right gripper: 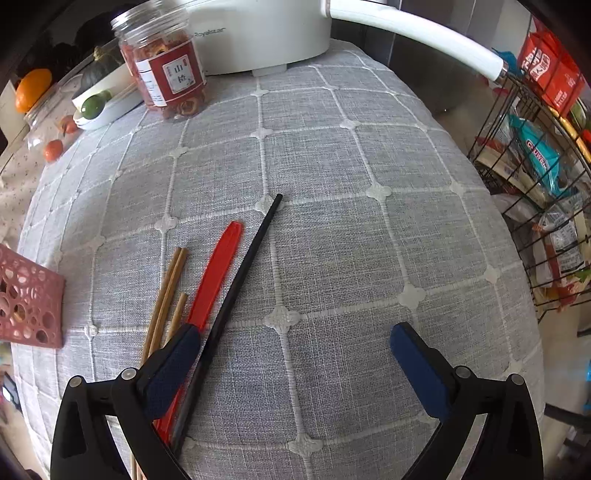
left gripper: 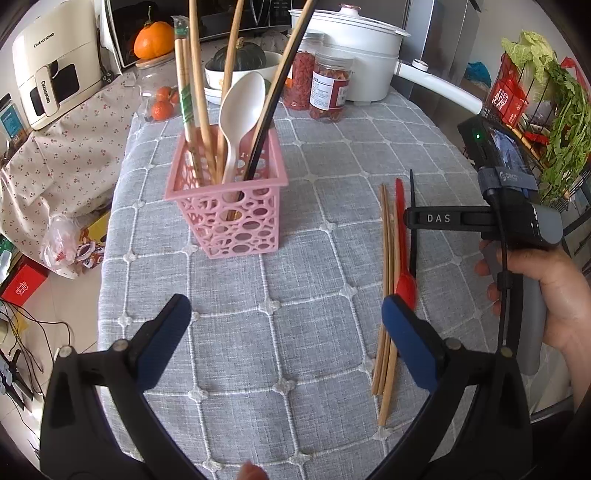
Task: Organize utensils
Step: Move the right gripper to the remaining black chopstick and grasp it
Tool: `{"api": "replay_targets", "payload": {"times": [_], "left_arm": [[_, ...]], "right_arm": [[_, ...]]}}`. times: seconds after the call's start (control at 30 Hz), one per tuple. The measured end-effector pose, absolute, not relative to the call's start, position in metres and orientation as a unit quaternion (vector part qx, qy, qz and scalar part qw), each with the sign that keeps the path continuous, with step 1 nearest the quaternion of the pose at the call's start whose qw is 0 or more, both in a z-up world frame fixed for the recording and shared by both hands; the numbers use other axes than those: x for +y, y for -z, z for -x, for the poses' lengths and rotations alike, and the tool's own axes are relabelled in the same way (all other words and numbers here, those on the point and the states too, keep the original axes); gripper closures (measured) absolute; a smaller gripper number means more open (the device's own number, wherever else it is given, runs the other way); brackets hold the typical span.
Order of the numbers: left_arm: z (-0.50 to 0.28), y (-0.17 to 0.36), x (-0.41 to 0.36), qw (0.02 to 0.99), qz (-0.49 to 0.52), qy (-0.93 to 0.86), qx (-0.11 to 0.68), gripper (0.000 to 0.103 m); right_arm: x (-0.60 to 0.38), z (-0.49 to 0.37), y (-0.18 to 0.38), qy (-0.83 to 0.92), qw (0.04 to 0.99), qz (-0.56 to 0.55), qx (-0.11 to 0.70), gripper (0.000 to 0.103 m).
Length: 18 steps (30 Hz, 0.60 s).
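On desk right: right hand-held gripper (right gripper: 295, 354) spread wide, empty, over black chopstick (right gripper: 236, 291); left hand-held gripper (left gripper: 286, 325) likewise. Next: clamp chopstick, drop into pink basket (left gripper: 229, 206).

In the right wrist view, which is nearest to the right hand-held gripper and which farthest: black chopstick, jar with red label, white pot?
1. black chopstick, beside the right hand-held gripper's left finger.
2. jar with red label, far left on the cloth.
3. white pot, behind the jar at the table's back edge.

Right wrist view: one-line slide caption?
Open right tongs hover over black chopstick, red spoon and wooden chopsticks on grey tablecloth.
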<state>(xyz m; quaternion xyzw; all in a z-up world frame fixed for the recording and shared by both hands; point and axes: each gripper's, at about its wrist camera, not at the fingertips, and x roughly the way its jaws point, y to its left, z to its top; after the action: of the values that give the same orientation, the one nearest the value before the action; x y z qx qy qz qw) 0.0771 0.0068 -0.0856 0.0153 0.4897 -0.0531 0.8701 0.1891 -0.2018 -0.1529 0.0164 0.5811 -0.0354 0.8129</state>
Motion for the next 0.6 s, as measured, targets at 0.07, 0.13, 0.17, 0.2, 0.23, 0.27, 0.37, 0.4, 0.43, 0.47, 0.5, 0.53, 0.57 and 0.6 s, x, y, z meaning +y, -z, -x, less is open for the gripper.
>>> {"api": "replay_targets", "payload": {"times": [0.07, 0.13, 0.17, 0.2, 0.23, 0.27, 0.37, 0.4, 0.43, 0.47, 0.5, 0.53, 0.57, 0.6], "left_arm": [[-0.077, 0.086, 0.007, 0.87, -0.008, 0.056, 0.49, 0.0], [-0.078, 0.086, 0.005, 0.87, 0.002, 0.065, 0.489, 0.0], [-0.078, 0.087, 0.003, 0.869, 0.005, 0.069, 0.49, 0.0], [-0.079, 0.088, 0.001, 0.866, 0.005, 0.072, 0.495, 0.0], [-0.081, 0.089, -0.003, 0.861, 0.001, 0.075, 0.504, 0.0], [-0.083, 0.091, -0.006, 0.856, -0.004, 0.075, 0.511, 0.0], [-0.089, 0.09, -0.015, 0.849, -0.013, 0.079, 0.522, 0.0], [-0.091, 0.089, -0.018, 0.846, -0.013, 0.08, 0.526, 0.0], [-0.093, 0.089, -0.021, 0.844, -0.013, 0.081, 0.53, 0.0], [-0.096, 0.089, -0.025, 0.842, -0.013, 0.081, 0.533, 0.0], [-0.098, 0.089, -0.029, 0.841, -0.014, 0.082, 0.535, 0.0], [-0.1, 0.09, -0.033, 0.839, -0.015, 0.082, 0.538, 0.0], [-0.102, 0.092, -0.038, 0.837, -0.019, 0.08, 0.541, 0.0], [-0.105, 0.095, -0.042, 0.835, -0.023, 0.076, 0.544, 0.0]], "right_arm": [[-0.201, -0.188, 0.153, 0.03, 0.806, -0.016, 0.591, 0.0], [-0.2, -0.187, 0.153, 0.021, 0.792, -0.012, 0.61, 0.0], [-0.201, -0.186, 0.153, 0.019, 0.785, -0.011, 0.619, 0.0], [-0.199, -0.184, 0.154, 0.018, 0.779, 0.004, 0.627, 0.0], [-0.199, -0.181, 0.154, 0.013, 0.779, 0.019, 0.626, 0.001], [-0.2, -0.179, 0.153, 0.009, 0.78, 0.02, 0.625, 0.003], [-0.202, -0.173, 0.144, 0.0, 0.787, 0.023, 0.617, 0.033], [-0.202, -0.171, 0.14, -0.006, 0.789, 0.026, 0.614, 0.041], [-0.202, -0.168, 0.138, -0.012, 0.791, 0.029, 0.612, 0.055], [-0.202, -0.166, 0.136, -0.019, 0.791, 0.034, 0.61, 0.067], [-0.201, -0.164, 0.135, -0.027, 0.791, 0.037, 0.61, 0.073], [-0.203, -0.162, 0.135, -0.033, 0.791, 0.038, 0.61, 0.078], [-0.204, -0.16, 0.134, -0.04, 0.791, 0.034, 0.61, 0.084], [-0.208, -0.159, 0.133, -0.048, 0.79, 0.027, 0.611, 0.087]]}}
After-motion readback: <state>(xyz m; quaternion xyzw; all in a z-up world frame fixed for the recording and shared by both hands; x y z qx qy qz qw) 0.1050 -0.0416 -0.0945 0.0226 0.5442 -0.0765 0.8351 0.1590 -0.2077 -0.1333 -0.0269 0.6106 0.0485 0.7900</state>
